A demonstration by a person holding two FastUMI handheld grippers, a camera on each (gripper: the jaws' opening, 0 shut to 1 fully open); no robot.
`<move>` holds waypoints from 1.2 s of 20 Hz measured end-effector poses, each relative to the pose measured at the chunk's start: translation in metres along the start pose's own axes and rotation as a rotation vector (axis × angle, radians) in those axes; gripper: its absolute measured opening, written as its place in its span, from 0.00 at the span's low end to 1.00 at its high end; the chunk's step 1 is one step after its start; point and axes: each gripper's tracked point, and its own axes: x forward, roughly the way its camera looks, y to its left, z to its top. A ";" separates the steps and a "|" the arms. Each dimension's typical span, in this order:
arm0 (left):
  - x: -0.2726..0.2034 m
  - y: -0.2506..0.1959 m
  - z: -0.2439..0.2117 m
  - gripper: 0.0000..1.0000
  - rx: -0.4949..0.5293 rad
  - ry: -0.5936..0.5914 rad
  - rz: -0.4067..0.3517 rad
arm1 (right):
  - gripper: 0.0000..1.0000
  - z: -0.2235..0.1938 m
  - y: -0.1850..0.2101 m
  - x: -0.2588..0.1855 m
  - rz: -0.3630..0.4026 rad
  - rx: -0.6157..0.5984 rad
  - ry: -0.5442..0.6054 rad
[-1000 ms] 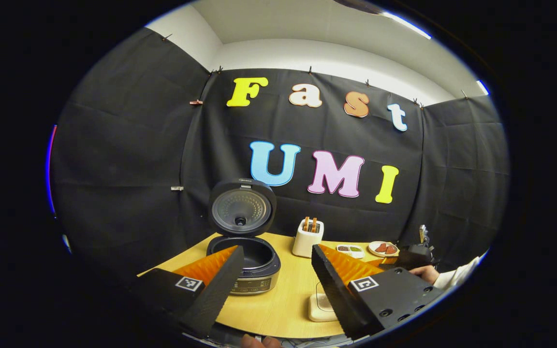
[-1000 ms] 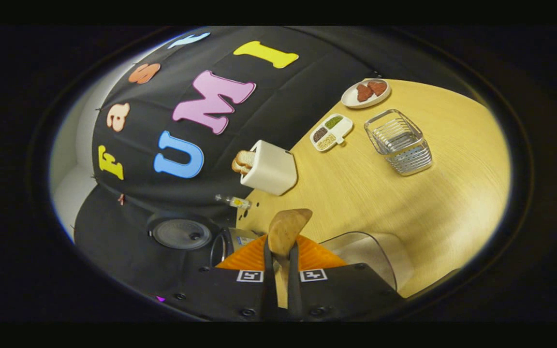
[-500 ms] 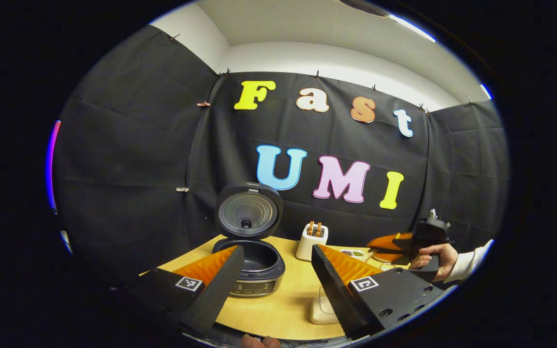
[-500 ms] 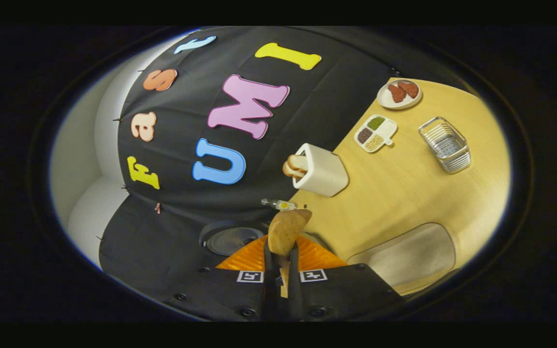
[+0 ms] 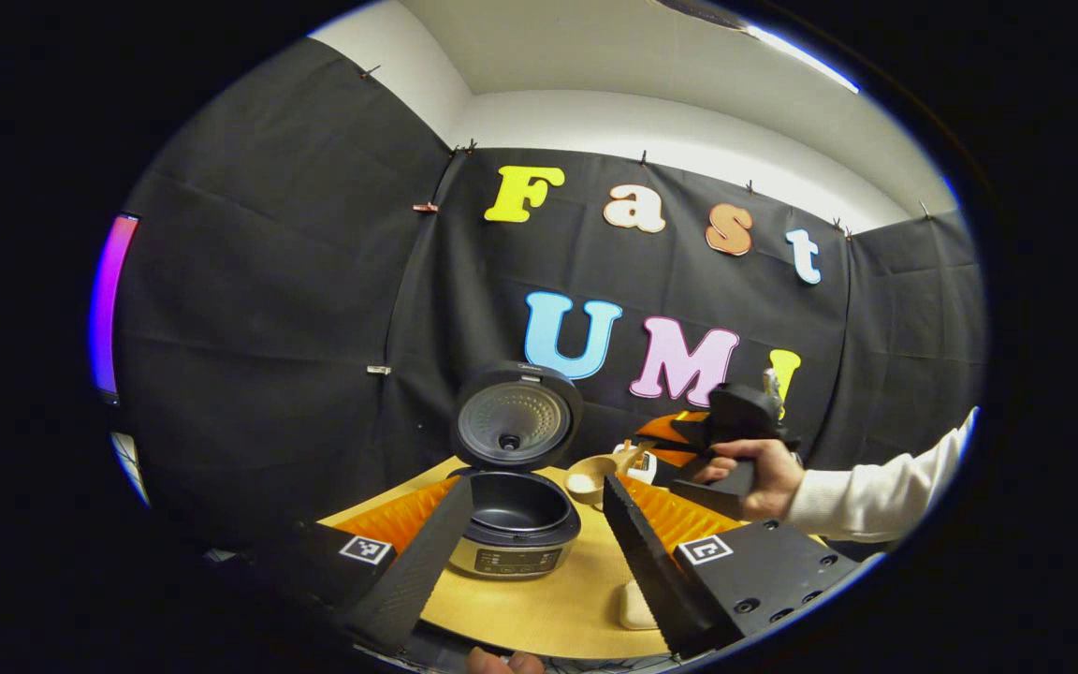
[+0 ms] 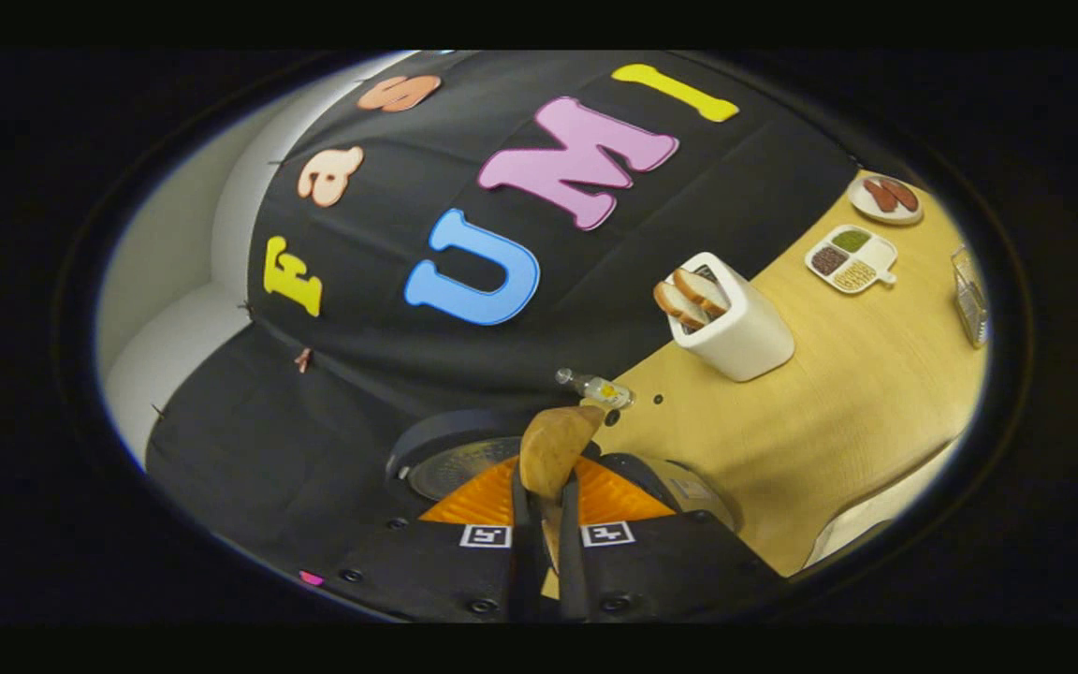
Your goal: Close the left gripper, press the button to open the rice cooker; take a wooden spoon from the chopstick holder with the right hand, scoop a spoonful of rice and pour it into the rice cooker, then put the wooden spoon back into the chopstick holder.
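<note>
The wooden spoon (image 6: 553,449) stands at lower centre of the right gripper view, its handle pinched between the two fingers of the right gripper (image 6: 546,524), which are clamped tight on it with only the handle's width between them. The bowl of the spoon rises just above the fingertips, its rounded back toward the camera, so whether it carries rice cannot be told here. In the left gripper view the same spoon (image 5: 592,475) appears right of centre, its pale bowl hanging just right of the rice cooker's rim, held out by the right gripper (image 5: 689,440) in a person's hand (image 5: 759,473) with a white sleeve (image 5: 876,487).

The rice cooker (image 5: 516,520) sits at lower centre of the left gripper view on the wooden table (image 5: 539,608), its lid (image 5: 516,417) swung up and standing upright behind the dark empty-looking pot. In the right gripper view the raised lid (image 6: 450,459) shows just left of the spoon.

The left gripper (image 5: 525,552) frames the cooker from the bottom of its own view, fingers spread wide apart and holding nothing.

Farther right in the right gripper view stand a white toaster (image 6: 731,323) with bread slices, a divided dish (image 6: 850,257), a small plate (image 6: 885,198) and a wire basket (image 6: 969,295) at the right edge.
</note>
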 end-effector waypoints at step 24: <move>-0.005 0.045 0.005 0.95 -0.029 -0.015 0.048 | 0.17 -0.172 0.070 0.059 0.146 -1.473 -0.004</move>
